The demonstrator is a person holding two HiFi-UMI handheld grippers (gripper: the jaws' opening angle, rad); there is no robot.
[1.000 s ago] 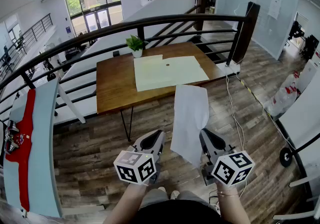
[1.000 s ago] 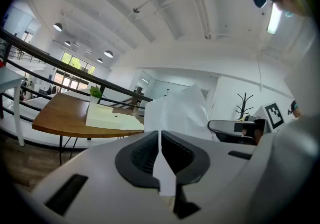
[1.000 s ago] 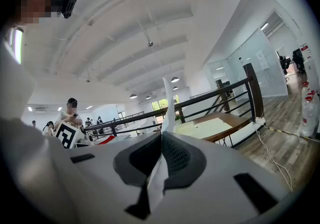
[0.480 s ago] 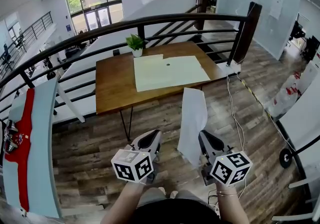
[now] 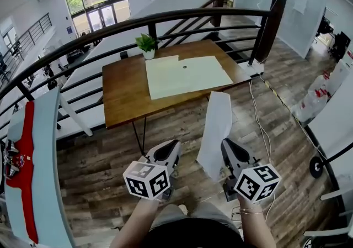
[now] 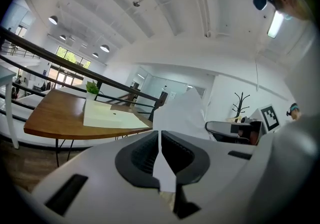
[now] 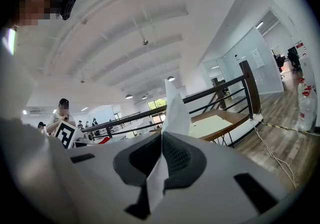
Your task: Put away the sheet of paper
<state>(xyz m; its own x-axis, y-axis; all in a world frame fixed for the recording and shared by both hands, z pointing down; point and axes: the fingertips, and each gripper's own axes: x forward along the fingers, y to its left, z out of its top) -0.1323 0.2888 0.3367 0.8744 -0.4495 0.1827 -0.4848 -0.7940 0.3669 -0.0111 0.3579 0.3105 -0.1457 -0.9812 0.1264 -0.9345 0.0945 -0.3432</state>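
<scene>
so the sheet of paper [image 5: 216, 125] is plain white. table [image 5: 124, 95] is warm brown wood, with pale yellow sheets [image 5: 185, 74] on top. black railing [image 5: 182, 19], green plant [image 5: 147, 46], red cloth [image 5: 23, 158]. the left gripper [image 5: 171, 147] and right gripper [image 5: 228, 146] are light grey with black-and-white marker squares.

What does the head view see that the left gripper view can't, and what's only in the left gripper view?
Only the head view shows the long red strip on the left and the white plastic bag on the floor at the right. Only the left gripper view shows the white ceiling with round lamps and the black coat stand. Both show the white sheet of paper, the brown wooden table and the small green potted plant.
</scene>
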